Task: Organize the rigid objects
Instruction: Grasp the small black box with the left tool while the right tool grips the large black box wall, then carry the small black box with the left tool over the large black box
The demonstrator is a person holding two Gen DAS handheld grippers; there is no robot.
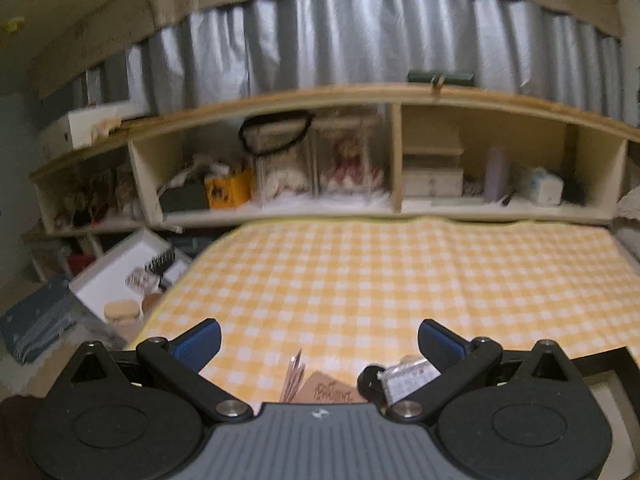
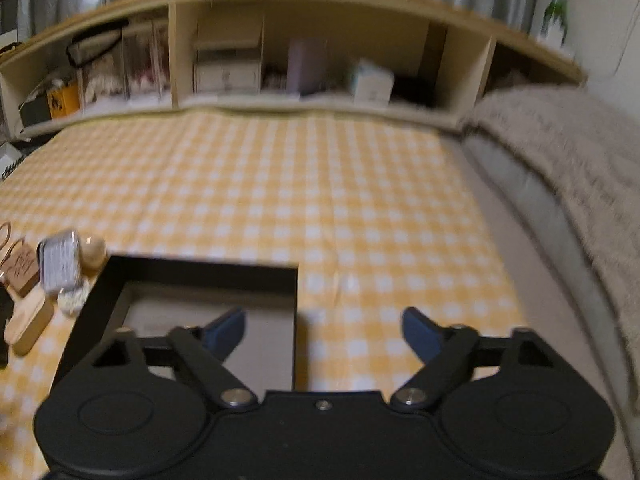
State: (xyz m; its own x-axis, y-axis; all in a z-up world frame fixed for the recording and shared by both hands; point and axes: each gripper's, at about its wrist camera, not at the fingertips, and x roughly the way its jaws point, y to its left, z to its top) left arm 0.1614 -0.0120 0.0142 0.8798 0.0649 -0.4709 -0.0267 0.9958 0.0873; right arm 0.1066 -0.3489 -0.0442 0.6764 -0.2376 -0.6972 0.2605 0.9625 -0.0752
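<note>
Yellow checked cloth [image 2: 280,184] before a wooden shelf [image 1: 400,96], black tray [image 2: 200,268], left gripper [image 1: 319,340] fingers apart and empty, right gripper [image 2: 324,330] fingers apart and empty above the tray's corner.

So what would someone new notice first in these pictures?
The yellow checked cloth covering the whole surface, with a black-rimmed tray on its near edge. Left of the tray sits a small cluster of objects, including a foil-wrapped packet. Behind runs a cluttered wooden shelf under silver curtains.
</note>
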